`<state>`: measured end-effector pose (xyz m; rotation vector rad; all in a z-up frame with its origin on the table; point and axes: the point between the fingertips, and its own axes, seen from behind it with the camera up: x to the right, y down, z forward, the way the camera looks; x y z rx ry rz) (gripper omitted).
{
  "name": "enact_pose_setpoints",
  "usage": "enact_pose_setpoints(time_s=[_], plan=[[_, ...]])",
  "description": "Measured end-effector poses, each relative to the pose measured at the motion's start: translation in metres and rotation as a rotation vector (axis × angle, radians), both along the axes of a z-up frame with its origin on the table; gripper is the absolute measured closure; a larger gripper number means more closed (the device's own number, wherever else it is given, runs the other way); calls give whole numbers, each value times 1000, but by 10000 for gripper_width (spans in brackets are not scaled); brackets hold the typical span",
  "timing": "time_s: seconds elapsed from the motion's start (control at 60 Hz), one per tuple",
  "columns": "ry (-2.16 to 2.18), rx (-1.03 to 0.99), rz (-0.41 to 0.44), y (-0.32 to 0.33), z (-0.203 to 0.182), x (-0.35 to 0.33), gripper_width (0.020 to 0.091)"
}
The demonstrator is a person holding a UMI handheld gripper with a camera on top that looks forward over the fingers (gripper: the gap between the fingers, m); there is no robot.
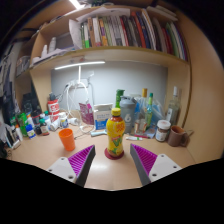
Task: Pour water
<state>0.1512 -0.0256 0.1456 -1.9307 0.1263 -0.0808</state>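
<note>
A bottle [116, 134] with a yellow label and red cap stands upright on the wooden table [45, 157], just ahead of the released jaws and centred on the gap between the two purple pads [80, 160], not touching them. An orange cup [68, 139] stands to its left. Clutter lines the back wall under a bookshelf [120, 50]

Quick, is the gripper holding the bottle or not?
Gripper: open, holding nothing; the bottle stands on the table just ahead, between the finger tips, untouched.
</note>
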Motion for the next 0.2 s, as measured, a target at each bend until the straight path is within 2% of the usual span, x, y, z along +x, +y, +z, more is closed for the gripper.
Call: enact_pose_setpoints(time_s=[0.2], plan=[[-64,-33,13,-79,50,-44,291]])
